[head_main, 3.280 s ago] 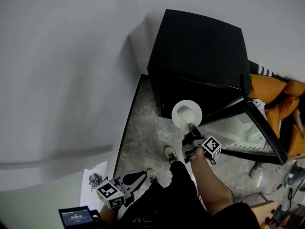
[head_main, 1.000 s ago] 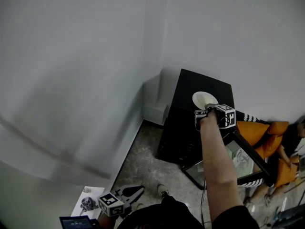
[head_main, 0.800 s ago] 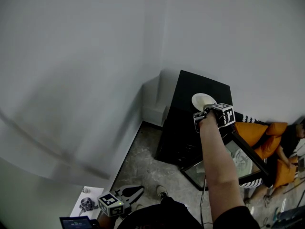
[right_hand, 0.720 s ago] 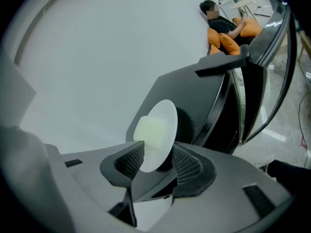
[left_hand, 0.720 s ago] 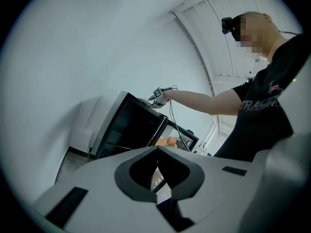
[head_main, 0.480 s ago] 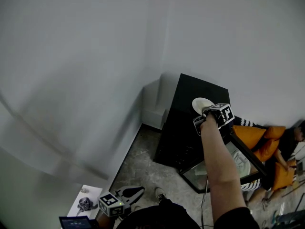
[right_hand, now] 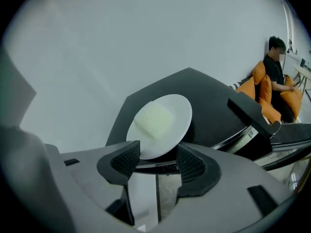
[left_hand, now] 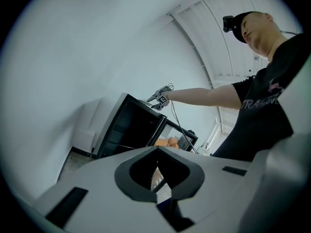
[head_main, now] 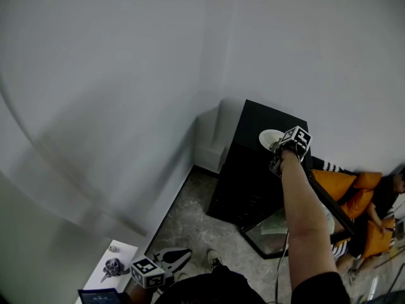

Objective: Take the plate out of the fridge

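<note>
A white plate (right_hand: 167,127) carrying a pale block of food (right_hand: 154,119) lies flat on top of the black fridge (right_hand: 214,106). In the head view the plate (head_main: 270,138) sits near the front of the fridge (head_main: 253,170) top. My right gripper (right_hand: 158,161) is at the plate's near rim, and its jaws are opening. The rim lies between the ribbed pads (right_hand: 129,159), which do not press on it. The right gripper (head_main: 279,148) is held out at arm's length. My left gripper (head_main: 180,256) hangs low by the person's legs, its jaws (left_hand: 156,165) together and holding nothing.
The fridge door (head_main: 319,201) stands open to the right. A person sits on orange cushions (head_main: 351,189) beyond it. A white box (head_main: 209,147) stands in the corner left of the fridge. A small grey object on paper (head_main: 114,268) lies at lower left.
The right gripper carried the plate from in front of the fridge up onto its top. Over the last second its jaws have spread and it has drawn slightly right of the plate.
</note>
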A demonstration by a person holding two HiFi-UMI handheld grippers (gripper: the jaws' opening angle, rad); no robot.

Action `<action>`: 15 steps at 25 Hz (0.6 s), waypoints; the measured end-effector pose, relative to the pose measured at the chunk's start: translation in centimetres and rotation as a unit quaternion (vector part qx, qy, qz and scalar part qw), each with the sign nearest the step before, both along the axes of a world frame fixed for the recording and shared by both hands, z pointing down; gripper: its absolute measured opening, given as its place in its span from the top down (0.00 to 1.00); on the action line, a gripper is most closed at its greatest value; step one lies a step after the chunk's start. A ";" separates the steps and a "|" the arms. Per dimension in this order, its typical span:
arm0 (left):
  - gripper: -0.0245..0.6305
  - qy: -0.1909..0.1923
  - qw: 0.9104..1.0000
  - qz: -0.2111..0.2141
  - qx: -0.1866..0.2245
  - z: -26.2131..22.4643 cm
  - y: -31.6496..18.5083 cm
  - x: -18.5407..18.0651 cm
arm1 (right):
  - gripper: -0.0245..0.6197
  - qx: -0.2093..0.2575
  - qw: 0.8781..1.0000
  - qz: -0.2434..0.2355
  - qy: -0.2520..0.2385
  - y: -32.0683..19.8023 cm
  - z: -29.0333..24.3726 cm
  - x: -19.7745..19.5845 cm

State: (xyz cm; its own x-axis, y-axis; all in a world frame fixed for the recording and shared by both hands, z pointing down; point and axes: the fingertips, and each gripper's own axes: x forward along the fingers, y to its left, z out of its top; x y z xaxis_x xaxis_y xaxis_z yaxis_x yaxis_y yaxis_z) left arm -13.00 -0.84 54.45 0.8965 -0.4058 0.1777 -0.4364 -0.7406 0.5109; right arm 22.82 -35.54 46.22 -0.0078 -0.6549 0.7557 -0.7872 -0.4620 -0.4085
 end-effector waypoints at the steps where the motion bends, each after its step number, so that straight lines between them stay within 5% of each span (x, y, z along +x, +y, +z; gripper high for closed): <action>1: 0.96 -0.003 1.000 0.001 0.002 0.2 0.0 0.0 | 0.63 0.007 1.000 0.006 -0.015 0.1 -0.1 0.1; 4: 0.96 0.001 1.000 0.006 -0.001 0.0 -0.4 0.3 | 0.62 0.045 0.993 0.060 -0.092 0.5 -0.4 0.6; 7: 0.96 -0.006 1.000 0.021 -0.001 0.2 -0.6 0.7 | 0.62 0.083 0.973 0.124 -0.178 0.8 -0.5 1.1; 15: 0.96 -0.005 0.999 0.047 0.003 0.6 -1.2 1.8 | 0.62 0.113 0.972 0.137 -0.153 2.1 -0.8 2.0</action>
